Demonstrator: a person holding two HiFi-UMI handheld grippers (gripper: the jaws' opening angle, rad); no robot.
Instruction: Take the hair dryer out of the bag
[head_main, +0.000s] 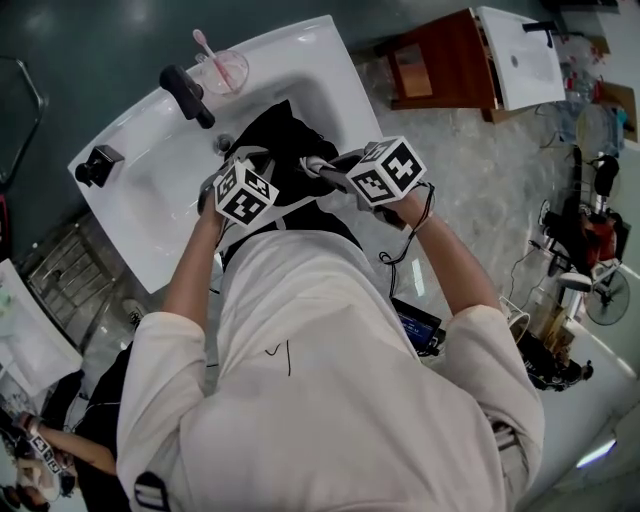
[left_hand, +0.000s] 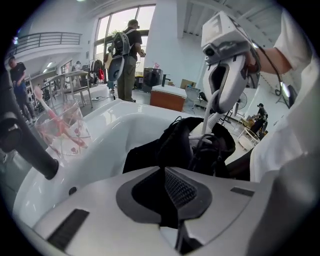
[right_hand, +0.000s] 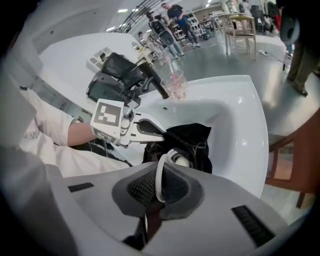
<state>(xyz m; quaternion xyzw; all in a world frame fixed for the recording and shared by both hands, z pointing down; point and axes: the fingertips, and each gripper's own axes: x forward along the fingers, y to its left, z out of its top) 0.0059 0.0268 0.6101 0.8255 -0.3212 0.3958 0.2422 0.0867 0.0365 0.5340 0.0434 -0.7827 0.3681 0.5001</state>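
Notes: my left gripper is nearly closed, pinching the bag. The right gripper is clamped on the white cord. The dryer sits inside the bag, in the sink — mostly hidden. Likely rigid, smooth and hefty — I'd take the handle; the cord is limp.

Cream short-sleeved shirt; white left tool, right tool, grey pads.

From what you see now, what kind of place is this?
Probably a large test hall or workshop, not a home bathroom: the white washbasin with its black faucet stands free of any wall, and a second basin stands nearby.
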